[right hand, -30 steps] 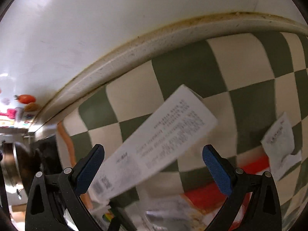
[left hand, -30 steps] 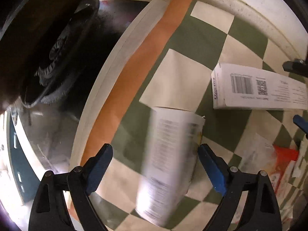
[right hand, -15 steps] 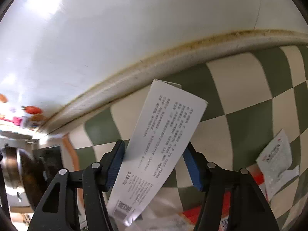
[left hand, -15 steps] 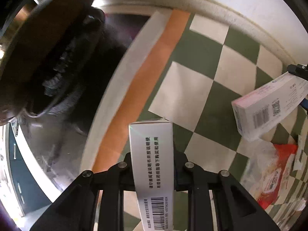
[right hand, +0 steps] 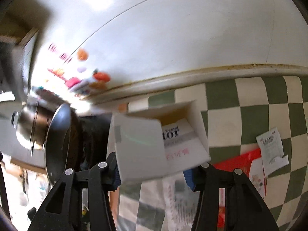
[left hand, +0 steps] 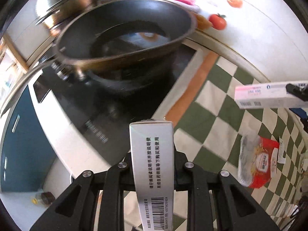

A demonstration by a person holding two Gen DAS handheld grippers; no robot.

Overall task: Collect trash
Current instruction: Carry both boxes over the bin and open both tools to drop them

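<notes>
In the left wrist view, the left gripper (left hand: pixel 152 165) fills the bottom centre of the frame, its jaws clamped on a narrow silver carton (left hand: pixel 152 154) that stands up between them, barcode at the bottom edge and printed text running along its side. Above it, across the upper left, a dark frying pan (left hand: pixel 125 32) sits on a black cooktop (left hand: pixel 119 96) (blurred, so detail is poor). The checked green-and-cream cloth (left hand: pixel 217 115) spreads over the right half of the frame, and a red snack wrapper (left hand: pixel 258 165) lies on it at lower right with paper slips beside it. At the right edge a second white carton (left hand: pixel 263 96) hangs above the cloth, held by the other gripper, of which only a dark tip shows.

In the right wrist view, the right gripper (right hand: pixel 154 171) sits low in the centre. Its jaws have just been closing, and they press on both sides of that white carton (right hand: pixel 154 144), whose open end flap points up and right. A receipt (right hand: pixel 271 148) lies on the checked cloth at centre right, touching the red wrapper beneath it. The pan and a steel pot (right hand: pixel 32 127) stand at the left edge.

Both cartons look lifted clear of the cloth, so the pick-up step seems done and the carry is in hand. No bin shows in either view; the next move calls for finding one, keeping both grips firm, then coming back for the wrapper and receipts.
</notes>
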